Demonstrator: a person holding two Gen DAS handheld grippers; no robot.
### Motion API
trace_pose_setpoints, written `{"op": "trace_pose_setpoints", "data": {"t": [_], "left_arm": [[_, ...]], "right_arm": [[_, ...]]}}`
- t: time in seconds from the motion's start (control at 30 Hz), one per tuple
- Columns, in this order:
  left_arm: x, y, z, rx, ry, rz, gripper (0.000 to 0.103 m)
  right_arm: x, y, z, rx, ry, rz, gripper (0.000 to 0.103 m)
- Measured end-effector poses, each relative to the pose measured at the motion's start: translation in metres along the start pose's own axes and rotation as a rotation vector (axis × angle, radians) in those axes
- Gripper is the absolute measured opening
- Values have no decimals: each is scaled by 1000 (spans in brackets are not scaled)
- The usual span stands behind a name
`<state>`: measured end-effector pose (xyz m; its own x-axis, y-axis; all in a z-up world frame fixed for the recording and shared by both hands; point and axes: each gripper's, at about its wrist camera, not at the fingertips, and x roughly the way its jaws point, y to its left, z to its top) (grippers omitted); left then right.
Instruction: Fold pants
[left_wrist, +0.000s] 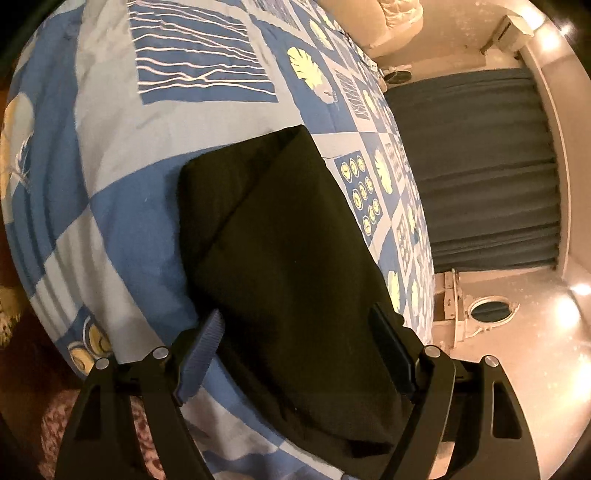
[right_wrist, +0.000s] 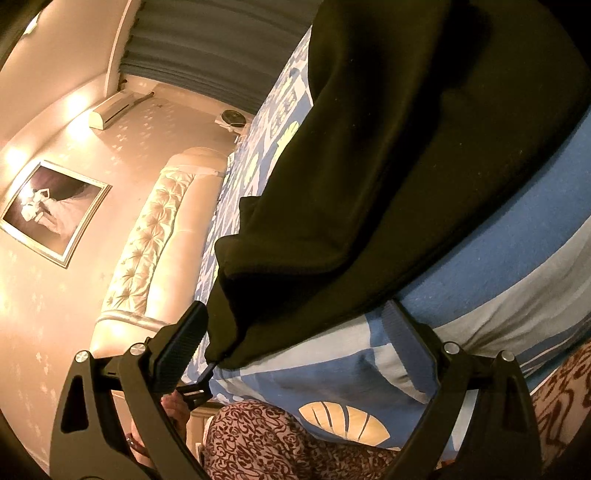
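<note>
Black, soft fabric fills both wrist views: the folded black pants (left_wrist: 284, 240) lie on the blue-and-white patterned bedspread (left_wrist: 122, 206), near the bed edge closest to me, already doubled into a compact slab with a diagonal flap on top.

My left gripper (left_wrist: 295, 354) stands wide open, its ribbed blue pad (left_wrist: 201, 354) on one side and the dark pad on the other, straddling the near end of the bundle without pinching it. My right gripper (right_wrist: 299, 343) is likewise spread wide, the near corner of the pants (right_wrist: 369, 166) sitting between its fingers, and I see no cloth clamped.

I judge the fold nearly finished, with one more doubling or a final squaring left. To do that well I would close both tongs on the near edge at matching depth, catching every layer, not just the top flap. Then I would lift only slightly, carry the edge over in one level sweep so the layers stay stacked, and set it down flush with the far edge before letting go.
</note>
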<state>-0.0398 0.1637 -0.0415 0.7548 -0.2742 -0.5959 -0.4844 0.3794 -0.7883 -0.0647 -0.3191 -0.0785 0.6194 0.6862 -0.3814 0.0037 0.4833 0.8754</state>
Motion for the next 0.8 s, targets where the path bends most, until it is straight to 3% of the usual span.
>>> {"op": "trace_pose_setpoints", "data": {"t": [0.07,0.1,0.13,0.3,0.4,0.53,0.67,0.8], "left_arm": [[2,-1,2,21,5,17,59],[5,-1,4,46,22,41,25],[8,-2,5,63,35,59,9],[4,4,11,14,51,14,9],[-3,0,18,13,37,-6,9],[-12,1,35,22,-19,1,9],[-9,9,41,-1,-9,0,9],[-5,16,42,-23,10,1,9]], "right_arm": [[0,0,0,-3,-1,-1,95],[0,0,0,-2,-2,-1,95],[0,0,-1,-1,-2,-1,95],[-8,6,-2,24,-38,23,95],[-10,19,-4,54,-51,113,95],[20,32,-13,120,51,191,95],[56,27,-20,216,113,195,95],[78,26,-20,217,98,130,95]]}}
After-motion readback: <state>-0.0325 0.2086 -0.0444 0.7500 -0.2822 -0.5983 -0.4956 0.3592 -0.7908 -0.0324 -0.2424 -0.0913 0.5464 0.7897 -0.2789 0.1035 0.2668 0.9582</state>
